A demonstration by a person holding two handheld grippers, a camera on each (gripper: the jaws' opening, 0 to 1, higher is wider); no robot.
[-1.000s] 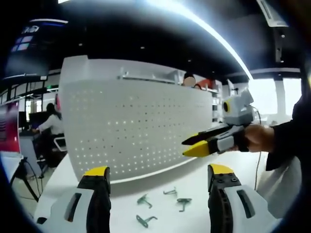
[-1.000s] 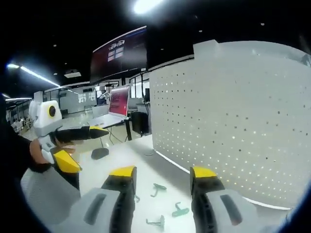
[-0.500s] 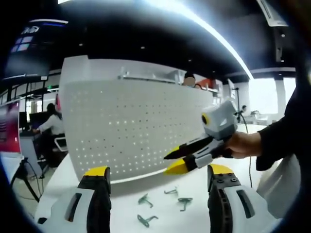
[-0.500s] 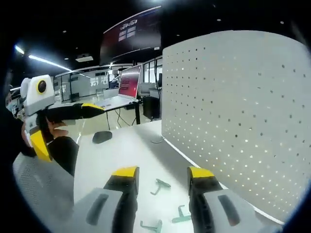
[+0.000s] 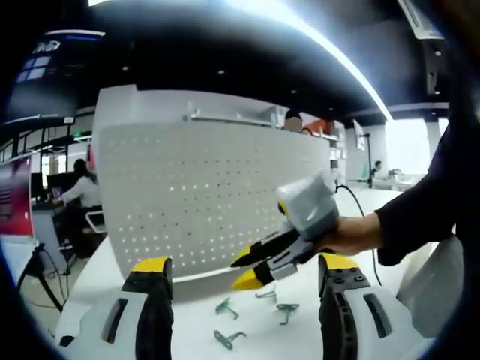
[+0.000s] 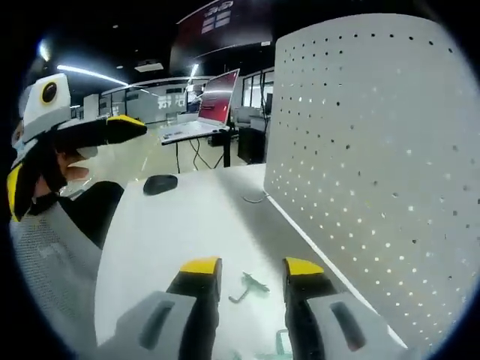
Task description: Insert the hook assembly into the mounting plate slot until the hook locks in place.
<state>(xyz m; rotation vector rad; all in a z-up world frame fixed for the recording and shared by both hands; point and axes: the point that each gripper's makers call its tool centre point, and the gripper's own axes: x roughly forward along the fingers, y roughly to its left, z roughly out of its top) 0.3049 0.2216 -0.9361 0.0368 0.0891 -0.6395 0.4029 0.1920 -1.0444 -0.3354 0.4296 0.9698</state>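
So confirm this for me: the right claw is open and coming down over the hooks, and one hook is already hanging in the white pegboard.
One thing is off: no hook hangs in the pegboard. In the left gripper view its holes are bare, and the hooks lie loose on the white table at its foot. The rest holds: the right claw is open above them.

White pegboard dotted with rows of small holes, some glowing with light from behind. Yellow tips on black and grey jaws of the left claw and the right claw. Small grey-green hooks on a white table, just ahead of the jaws. Black mouse farther off; red laptop screen beyond. Dark sleeve beside the right claw.
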